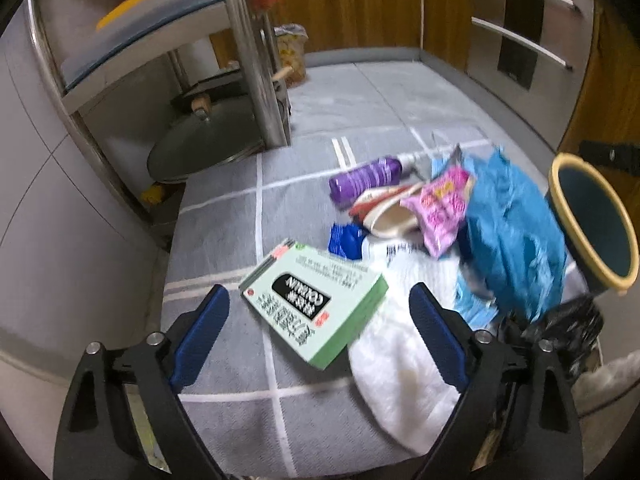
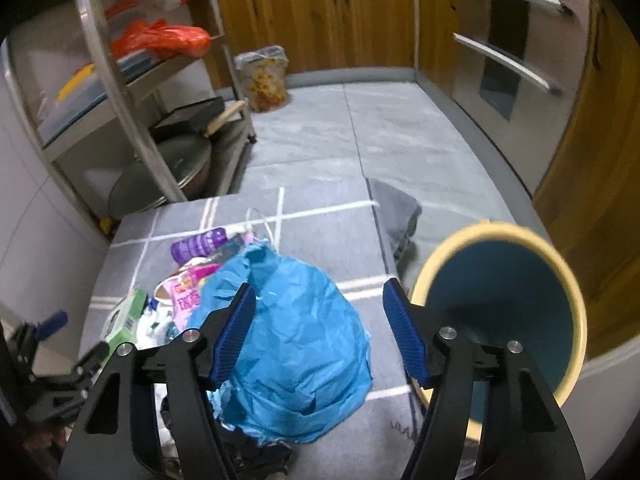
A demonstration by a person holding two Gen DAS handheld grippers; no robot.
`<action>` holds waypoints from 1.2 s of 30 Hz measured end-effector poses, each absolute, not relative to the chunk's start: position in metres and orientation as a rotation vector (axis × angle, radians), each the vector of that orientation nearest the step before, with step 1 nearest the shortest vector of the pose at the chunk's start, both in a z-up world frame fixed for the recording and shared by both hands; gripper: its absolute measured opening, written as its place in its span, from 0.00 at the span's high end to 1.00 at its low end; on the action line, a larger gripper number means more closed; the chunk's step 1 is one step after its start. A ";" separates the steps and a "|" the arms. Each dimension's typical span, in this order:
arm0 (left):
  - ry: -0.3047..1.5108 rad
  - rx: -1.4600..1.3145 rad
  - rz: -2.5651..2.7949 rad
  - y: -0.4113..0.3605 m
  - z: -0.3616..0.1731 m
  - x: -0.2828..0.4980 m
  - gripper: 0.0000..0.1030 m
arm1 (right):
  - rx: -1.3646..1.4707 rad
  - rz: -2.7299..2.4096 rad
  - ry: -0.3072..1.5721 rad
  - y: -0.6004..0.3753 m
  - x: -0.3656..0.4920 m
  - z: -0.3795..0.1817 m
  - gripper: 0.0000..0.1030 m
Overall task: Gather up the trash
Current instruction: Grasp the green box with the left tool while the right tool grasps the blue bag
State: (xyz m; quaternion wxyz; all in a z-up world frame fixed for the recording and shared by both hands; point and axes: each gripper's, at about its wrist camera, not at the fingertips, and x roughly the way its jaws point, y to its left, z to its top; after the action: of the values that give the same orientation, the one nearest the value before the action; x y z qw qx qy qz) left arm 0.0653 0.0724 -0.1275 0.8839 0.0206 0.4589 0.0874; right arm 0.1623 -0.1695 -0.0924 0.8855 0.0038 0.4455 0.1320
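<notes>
A pile of trash lies on a grey mat (image 1: 224, 240) with white lines. My left gripper (image 1: 319, 289) is open, its blue pads on either side of a green-and-white box (image 1: 316, 304) without touching it. A white cloth (image 1: 400, 360) lies under the right pad. Behind are a purple bottle (image 1: 366, 178) and a pink packet (image 1: 440, 208). My right gripper (image 2: 319, 286) is open over a crumpled blue sheet (image 2: 296, 352); its left pad is at the sheet's edge and the right pad stands apart. A blue bin with a yellow rim (image 2: 572, 300) leans at the right.
A metal rack (image 2: 100, 80) with pans and red bags stands at the left. A clear bag of yellow things (image 2: 266, 76) sits by wooden cabinets (image 2: 320, 20). Steel drawers with bar handles (image 2: 512, 60) line the right. A grey cloth (image 2: 400, 208) hangs at the mat's far corner. Something black (image 1: 568, 324) lies below the bin.
</notes>
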 end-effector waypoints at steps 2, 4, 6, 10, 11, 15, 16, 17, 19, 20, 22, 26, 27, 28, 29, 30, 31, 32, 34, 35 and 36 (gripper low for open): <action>0.978 0.069 0.179 0.070 -0.134 0.066 0.20 | 0.027 0.274 0.943 -0.170 0.163 -0.095 0.36; 0.995 0.111 0.186 0.067 -0.141 0.069 0.21 | 0.014 0.280 0.944 -0.167 0.161 -0.095 0.36; 1.017 0.154 0.194 0.066 -0.150 0.071 0.23 | -0.012 0.286 0.944 -0.164 0.160 -0.097 0.37; 1.043 0.196 0.202 0.067 -0.158 0.075 0.25 | -0.047 0.290 0.973 -0.161 0.161 -0.109 0.39; 1.047 0.207 0.202 0.066 -0.161 0.076 0.27 | -0.044 0.299 0.986 -0.161 0.162 -0.113 0.40; 1.062 0.202 0.177 0.067 -0.163 0.080 0.46 | -0.041 0.313 1.009 -0.161 0.170 -0.129 0.40; 1.059 0.191 0.167 0.067 -0.162 0.081 0.55 | -0.031 0.313 1.015 -0.161 0.171 -0.133 0.40; 1.051 0.193 0.162 0.066 -0.160 0.081 0.62 | -0.018 0.307 1.027 -0.163 0.174 -0.137 0.40; 1.027 0.202 0.156 0.064 -0.154 0.081 0.66 | 0.016 0.304 1.065 -0.165 0.179 -0.147 0.34; 1.015 0.197 0.154 0.065 -0.151 0.081 0.67 | 0.022 0.306 1.079 -0.166 0.182 -0.150 0.31; 0.995 0.176 0.157 0.068 -0.144 0.082 0.68 | 0.018 0.309 1.094 -0.166 0.184 -0.155 0.27; 0.973 0.111 0.172 0.077 -0.136 0.083 0.70 | 0.022 0.309 1.174 -0.164 0.187 -0.172 0.28; 0.964 0.087 0.172 0.080 -0.133 0.083 0.70 | 0.027 0.312 1.197 -0.164 0.188 -0.175 0.38; 0.959 0.074 0.173 0.081 -0.132 0.084 0.71 | 0.021 0.312 1.206 -0.163 0.187 -0.177 0.50; 0.952 0.059 0.174 0.084 -0.130 0.083 0.72 | 0.011 0.317 1.213 -0.161 0.186 -0.178 0.56; 0.944 0.039 0.180 0.087 -0.128 0.083 0.72 | 0.013 0.327 1.213 -0.160 0.185 -0.177 0.66; 0.939 0.020 0.183 0.089 -0.126 0.083 0.73 | 0.019 0.336 1.212 -0.159 0.184 -0.176 0.73; 0.931 0.003 0.184 0.092 -0.124 0.083 0.74 | 0.020 0.345 1.208 -0.157 0.183 -0.174 0.76; 0.915 -0.011 0.194 0.094 -0.119 0.081 0.76 | 0.008 0.361 1.189 -0.154 0.179 -0.169 0.85; 0.906 -0.022 0.196 0.095 -0.116 0.080 0.78 | 0.010 0.367 1.179 -0.152 0.178 -0.166 0.88; 0.897 -0.033 0.195 0.097 -0.114 0.080 0.78 | 0.017 0.376 1.171 -0.152 0.177 -0.163 0.90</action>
State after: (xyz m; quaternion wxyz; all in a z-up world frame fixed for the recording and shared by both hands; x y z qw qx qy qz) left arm 0.0795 0.0970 -0.1139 0.8963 -0.0158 0.4330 0.0943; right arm 0.1771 -0.1522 -0.1632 0.8168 0.0079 0.5492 0.1765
